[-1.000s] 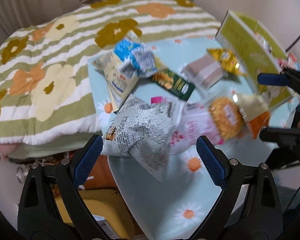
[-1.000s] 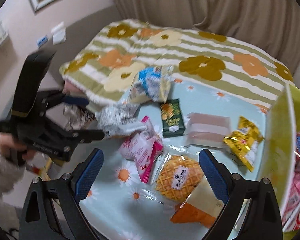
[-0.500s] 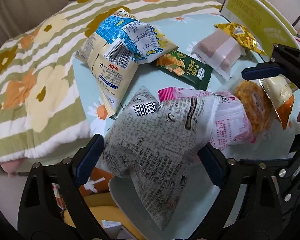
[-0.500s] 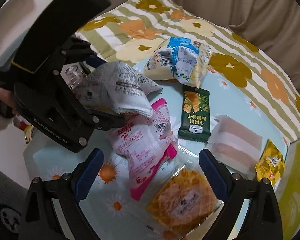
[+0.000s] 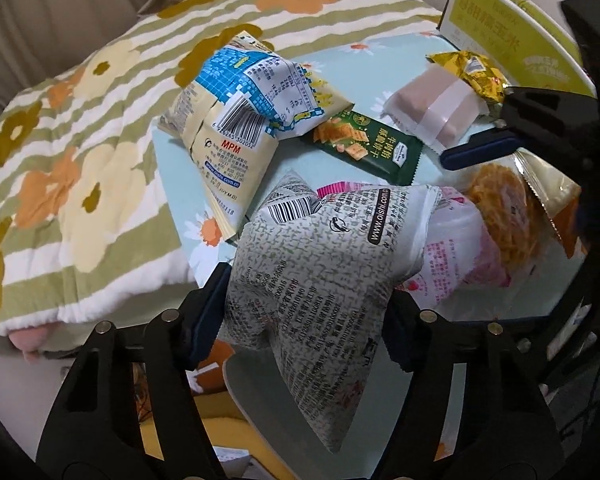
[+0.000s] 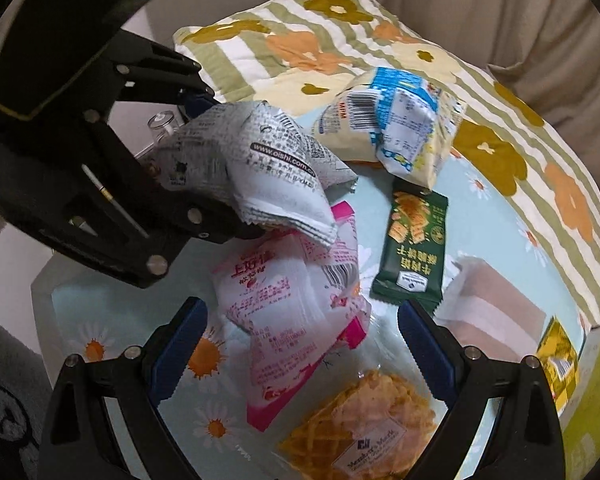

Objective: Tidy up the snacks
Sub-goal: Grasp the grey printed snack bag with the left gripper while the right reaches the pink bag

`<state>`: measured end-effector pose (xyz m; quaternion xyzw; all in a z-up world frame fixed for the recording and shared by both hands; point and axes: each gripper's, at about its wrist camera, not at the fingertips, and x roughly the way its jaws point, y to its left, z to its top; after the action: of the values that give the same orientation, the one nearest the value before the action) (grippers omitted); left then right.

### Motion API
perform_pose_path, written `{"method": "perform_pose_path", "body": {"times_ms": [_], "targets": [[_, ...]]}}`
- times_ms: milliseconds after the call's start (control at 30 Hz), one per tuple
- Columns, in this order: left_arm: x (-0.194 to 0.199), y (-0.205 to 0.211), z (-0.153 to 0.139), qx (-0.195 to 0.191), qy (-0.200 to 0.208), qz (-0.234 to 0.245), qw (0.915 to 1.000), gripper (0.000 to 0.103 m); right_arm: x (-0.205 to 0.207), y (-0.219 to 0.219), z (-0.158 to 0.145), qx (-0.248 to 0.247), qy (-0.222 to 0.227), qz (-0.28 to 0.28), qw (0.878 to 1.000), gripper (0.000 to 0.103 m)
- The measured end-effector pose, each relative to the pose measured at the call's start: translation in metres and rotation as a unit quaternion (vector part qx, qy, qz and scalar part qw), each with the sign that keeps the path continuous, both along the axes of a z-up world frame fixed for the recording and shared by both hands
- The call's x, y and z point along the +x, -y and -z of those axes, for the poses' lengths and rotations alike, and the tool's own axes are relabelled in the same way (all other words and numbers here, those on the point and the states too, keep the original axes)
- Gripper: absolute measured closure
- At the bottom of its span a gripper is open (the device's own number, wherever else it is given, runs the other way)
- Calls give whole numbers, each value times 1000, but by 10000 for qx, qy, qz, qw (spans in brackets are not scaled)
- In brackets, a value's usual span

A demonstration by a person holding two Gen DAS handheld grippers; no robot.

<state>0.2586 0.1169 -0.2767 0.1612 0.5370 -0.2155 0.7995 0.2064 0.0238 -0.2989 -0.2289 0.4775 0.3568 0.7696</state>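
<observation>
My left gripper (image 5: 306,312) is shut on a grey-and-white printed snack bag (image 5: 320,280), pinching its middle near the table's near edge. The same bag (image 6: 260,164) shows in the right wrist view, held by the left gripper's black fingers (image 6: 204,216). My right gripper (image 6: 302,332) is open, jaws either side of a pink-and-white snack bag (image 6: 292,304) without touching it. A waffle packet (image 6: 364,432) lies just below it. The pink bag (image 5: 456,264) lies behind the held bag in the left wrist view.
On the daisy-print table (image 6: 100,312) lie a blue-and-cream chip bag (image 6: 396,120), a green cracker packet (image 6: 412,252), a brown-and-white wrapped cake (image 6: 496,312) and a gold packet (image 6: 556,356). A yellow-green box (image 5: 512,40) stands at the right. A flowered quilt (image 5: 72,184) borders the table.
My left gripper has closed on the grey printed bag. My right gripper has moved in low over the pink bag.
</observation>
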Motion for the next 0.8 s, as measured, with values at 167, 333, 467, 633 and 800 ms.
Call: {"method": "perform_pose_path", "body": {"times_ms": [167, 333, 467, 633, 800], "targets": [[-9, -7, -11, -75, 42, -131, 9999, 43, 2, -5, 3, -27, 6, -168, 9999, 8], [-17, -15, -27, -206, 154, -314, 9992, 43, 2, -11, 7, -90, 44, -337, 9994, 8], [-18, -22, -32, -264, 170, -494, 9983, 43, -1, -17, 13, -146, 18, -448, 9989, 17], [-22, -29, -37, -319, 198, -718, 9967, 43, -5, -22, 15, -185, 76, -557, 9982, 37], [-25, -39, -47, -403, 223, -926, 9946, 43, -9, -25, 5, -130, 138, -507, 9985, 55]]}}
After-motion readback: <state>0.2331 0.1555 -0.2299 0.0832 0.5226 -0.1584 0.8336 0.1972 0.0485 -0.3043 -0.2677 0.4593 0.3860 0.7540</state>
